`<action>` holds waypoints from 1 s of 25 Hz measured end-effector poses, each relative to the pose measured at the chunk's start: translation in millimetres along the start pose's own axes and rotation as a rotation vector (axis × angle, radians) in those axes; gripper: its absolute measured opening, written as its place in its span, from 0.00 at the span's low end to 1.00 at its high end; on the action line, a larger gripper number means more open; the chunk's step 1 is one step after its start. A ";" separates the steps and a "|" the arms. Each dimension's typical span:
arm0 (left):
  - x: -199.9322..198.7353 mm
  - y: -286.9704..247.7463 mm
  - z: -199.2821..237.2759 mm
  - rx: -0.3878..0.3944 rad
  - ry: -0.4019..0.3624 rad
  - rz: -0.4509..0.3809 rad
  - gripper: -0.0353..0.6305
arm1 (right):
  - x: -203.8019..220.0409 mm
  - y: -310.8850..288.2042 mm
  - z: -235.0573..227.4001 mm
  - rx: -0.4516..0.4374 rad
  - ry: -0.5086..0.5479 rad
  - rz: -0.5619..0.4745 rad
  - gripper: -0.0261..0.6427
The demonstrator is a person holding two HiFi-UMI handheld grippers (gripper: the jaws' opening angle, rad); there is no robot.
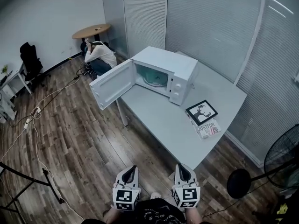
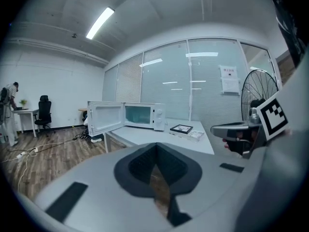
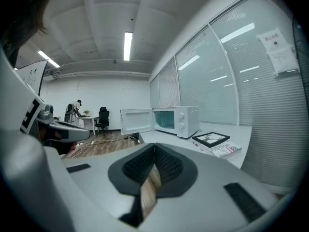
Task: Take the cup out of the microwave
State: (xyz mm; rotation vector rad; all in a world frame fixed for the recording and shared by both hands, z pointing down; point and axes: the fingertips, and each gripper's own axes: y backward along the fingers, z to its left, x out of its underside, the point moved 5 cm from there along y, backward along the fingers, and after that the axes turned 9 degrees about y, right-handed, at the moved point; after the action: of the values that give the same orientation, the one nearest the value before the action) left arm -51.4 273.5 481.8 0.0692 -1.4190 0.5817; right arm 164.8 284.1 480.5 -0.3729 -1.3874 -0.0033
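A white microwave (image 1: 180, 69) stands on the grey table (image 1: 159, 120) with its door (image 1: 112, 84) swung wide open to the left. The cavity shows a pale green turntable (image 1: 154, 79); no cup can be made out in any view. My left gripper (image 1: 132, 169) and right gripper (image 1: 181, 168) are side by side at the bottom of the head view, off the table's near corner and far from the microwave. Both are shut and hold nothing. The left gripper view shows the left gripper (image 2: 155, 161) aimed at the microwave (image 2: 145, 115), and the right gripper (image 3: 154, 163) faces the microwave (image 3: 176, 120) too.
A black picture frame (image 1: 202, 111) and a magazine (image 1: 208, 128) lie on the table right of the microwave. A fan (image 1: 285, 155) stands at the right. A person (image 1: 100, 55) crouches behind the table, near an office chair (image 1: 30, 62). Cables (image 1: 35, 120) run across the wooden floor.
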 end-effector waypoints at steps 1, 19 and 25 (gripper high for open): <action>-3.1 -6.8 -3.6 0.000 0.002 -0.007 0.06 | -1.9 -4.3 -6.9 -0.002 0.005 -0.006 0.04; -5.6 -70.6 -26.6 -0.011 0.020 0.020 0.06 | 1.6 -50.1 -39.7 -0.093 0.033 0.022 0.04; -7.2 -102.8 -9.8 0.019 0.043 0.013 0.06 | -15.2 -78.8 -36.2 -0.095 0.071 -0.003 0.04</action>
State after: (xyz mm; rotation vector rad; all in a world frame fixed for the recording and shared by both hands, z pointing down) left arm 0.2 186.4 503.5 0.0618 -1.3734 0.6044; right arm 179.3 197.3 481.2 -0.4458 -1.3206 -0.0838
